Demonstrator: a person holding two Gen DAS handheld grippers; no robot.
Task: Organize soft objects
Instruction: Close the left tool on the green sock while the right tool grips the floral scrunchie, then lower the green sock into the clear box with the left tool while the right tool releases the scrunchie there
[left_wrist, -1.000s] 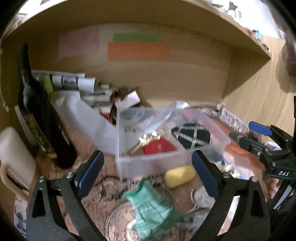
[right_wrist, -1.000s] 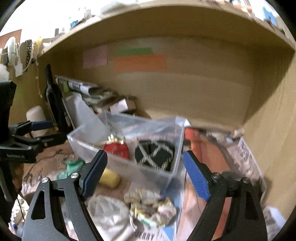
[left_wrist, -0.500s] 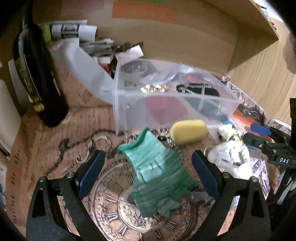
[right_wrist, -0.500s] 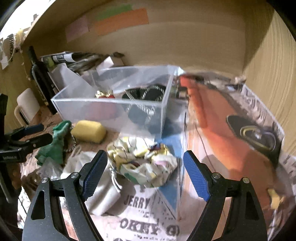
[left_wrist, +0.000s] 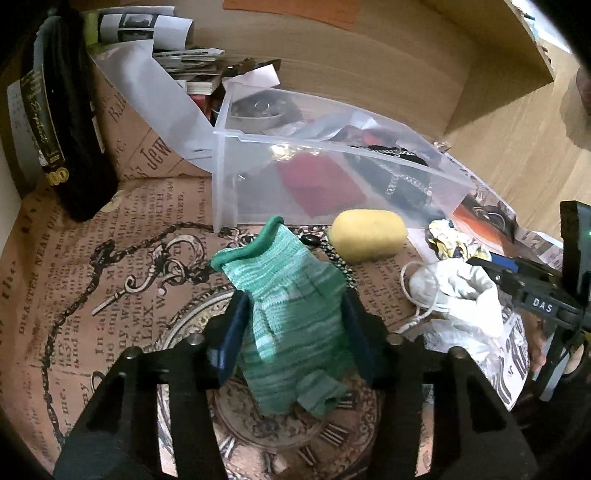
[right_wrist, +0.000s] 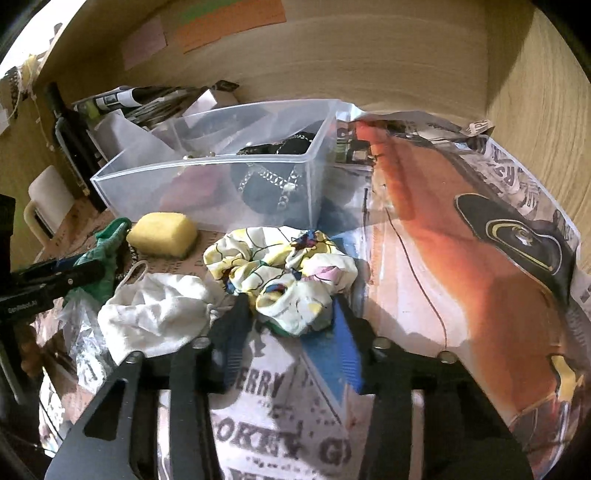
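Closing in on both sides now: the left gripper (left_wrist: 293, 332) has its jaws pressed against the flanks of the green knitted glove (left_wrist: 291, 314), which lies on the printed paper covering the bench (left_wrist: 92, 295). The right gripper (right_wrist: 291, 328) has its jaws clamped on the near edge of the crumpled yellow-and-white patterned cloth (right_wrist: 280, 266). Beyond both sets of jaws stands the clear plastic bin (right_wrist: 207, 184), with a red item and a black chain-trimmed one inside, so part of the sorting looks done. Left outside: the yellow sponge block (left_wrist: 367, 234) just ahead of the left jaws, and the white drawstring pouch (right_wrist: 155, 310) between the two grippers. Both gripped pieces sit on the bench, not yet lifted.
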